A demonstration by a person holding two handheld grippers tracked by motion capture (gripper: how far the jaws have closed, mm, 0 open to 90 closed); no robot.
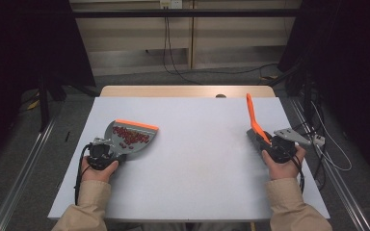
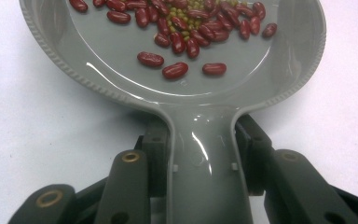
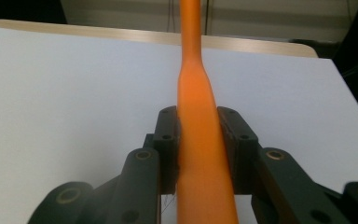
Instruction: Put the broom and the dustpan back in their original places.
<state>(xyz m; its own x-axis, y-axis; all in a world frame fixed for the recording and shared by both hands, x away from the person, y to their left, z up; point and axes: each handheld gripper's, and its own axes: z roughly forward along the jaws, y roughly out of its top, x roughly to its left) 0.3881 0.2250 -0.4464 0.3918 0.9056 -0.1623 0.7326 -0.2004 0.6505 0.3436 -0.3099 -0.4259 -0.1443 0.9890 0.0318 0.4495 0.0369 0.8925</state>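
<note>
Loaded dustpan, brush held clear
Left gripper (image 2: 200,154) jaws clamp the stiff grey plastic dustpan (image 1: 125,137) handle; keep its red beans (image 1: 131,136) level. Right gripper (image 3: 200,154) jaws clamp the orange brush handle (image 3: 198,116).

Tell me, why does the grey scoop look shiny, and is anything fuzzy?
Left gripper view: white glare streaks the dustpan; the beans stay sharp. Right gripper view: the orange handle is soft and blurry up close. High view: evenly lit table, dark at both sides.

I find no lettering, label, brand mark or number that I can read anywhere on my screens, not on the grey dustpan (image 1: 125,137), nor on the orange brush (image 1: 253,120), nor on the desk (image 1: 197,163).
</note>
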